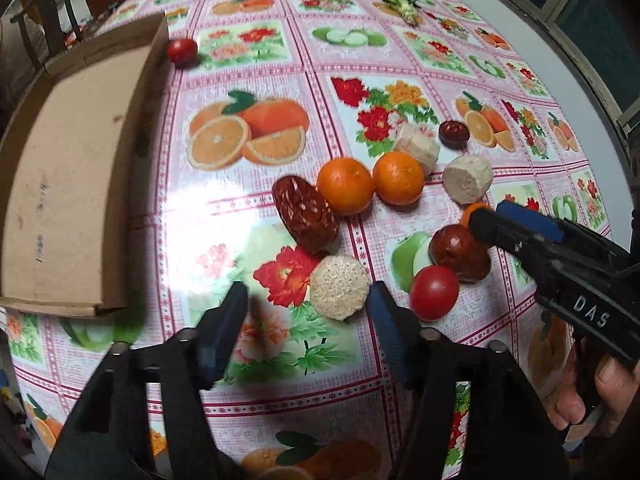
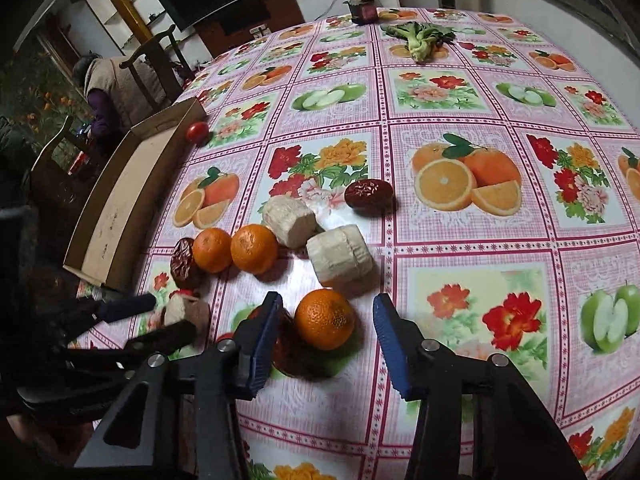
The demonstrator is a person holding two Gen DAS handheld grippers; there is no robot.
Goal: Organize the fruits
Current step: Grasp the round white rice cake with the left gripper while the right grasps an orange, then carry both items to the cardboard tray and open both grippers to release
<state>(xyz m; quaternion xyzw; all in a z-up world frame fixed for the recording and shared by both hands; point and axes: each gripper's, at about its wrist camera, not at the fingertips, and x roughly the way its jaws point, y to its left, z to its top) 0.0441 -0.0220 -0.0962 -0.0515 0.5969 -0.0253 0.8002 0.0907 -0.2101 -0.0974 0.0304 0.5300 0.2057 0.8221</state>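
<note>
Fruits lie in a loose cluster on the patterned tablecloth. My left gripper point(image 1: 308, 300) is open, its fingers on either side of a round beige cake point(image 1: 339, 287). Beyond it lie a big red date point(image 1: 305, 213), two oranges point(image 1: 345, 185) point(image 1: 398, 177) and a tomato point(image 1: 434, 293). My right gripper point(image 2: 326, 316) is open around a third orange point(image 2: 325, 319); it shows at the right of the left wrist view point(image 1: 486, 226). A dark date point(image 2: 286, 344) lies by its left finger. An empty cardboard tray point(image 1: 64, 184) sits at the left, a tomato point(image 1: 182, 51) beside its far corner.
Two more beige cakes point(image 2: 289, 221) point(image 2: 340, 255) and a small date point(image 2: 369, 195) lie mid-table. A green vegetable point(image 2: 418, 38) and a dark jar point(image 2: 363, 10) sit at the far end. Chairs and a seated person point(image 2: 116, 88) are beyond the table's left edge.
</note>
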